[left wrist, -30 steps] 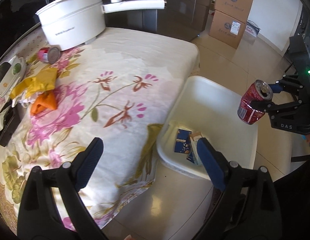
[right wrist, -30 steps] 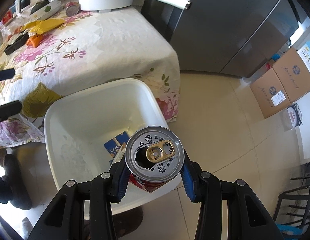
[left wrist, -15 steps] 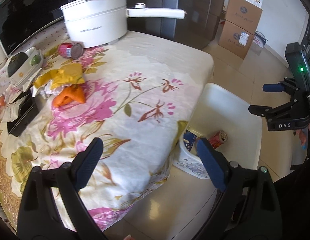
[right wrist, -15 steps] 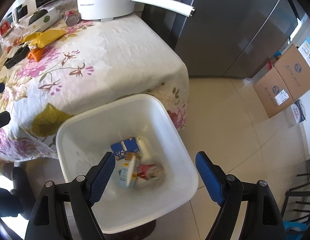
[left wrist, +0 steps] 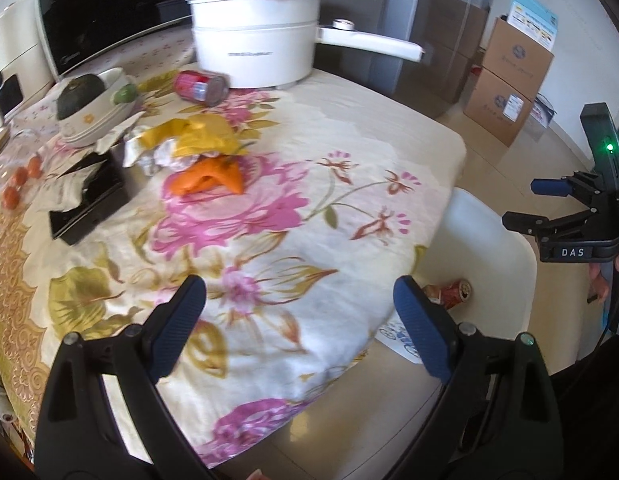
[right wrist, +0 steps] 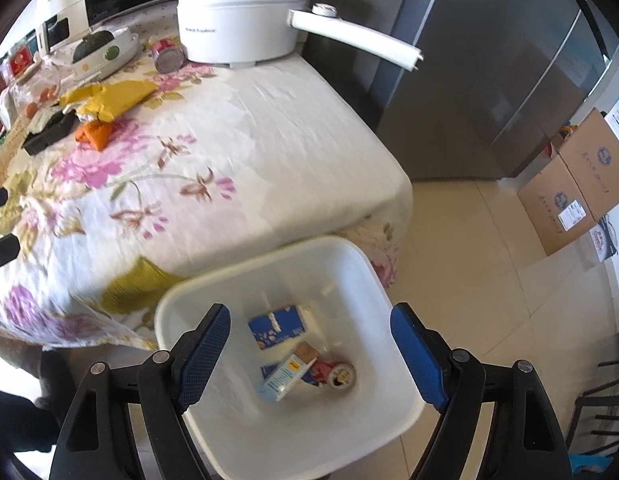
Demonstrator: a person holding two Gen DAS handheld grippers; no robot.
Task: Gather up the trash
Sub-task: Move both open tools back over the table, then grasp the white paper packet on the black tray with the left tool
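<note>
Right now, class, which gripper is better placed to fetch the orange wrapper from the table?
Left. The left gripper hangs open over the tablecloth, facing the orange wrapper; the right gripper is open above the white bin.

A floral cloth point(left wrist: 269, 216) covers the surface. At its far end stands a white pot point(left wrist: 255, 44) with a long handle, and a red can point(left wrist: 199, 87) lies on its side just beside it. Nearer lie a yellow wrapper point(left wrist: 201, 138), an orange wrapper point(left wrist: 207, 178), a black box point(left wrist: 91, 204) and a dish point(left wrist: 97, 114) holding dark fruit. On the tiled floor point(right wrist: 469, 260) a white bin point(right wrist: 269, 432) sits against the cloth's hanging edge, with cardboard boxes point(right wrist: 569, 196) well apart.
</note>
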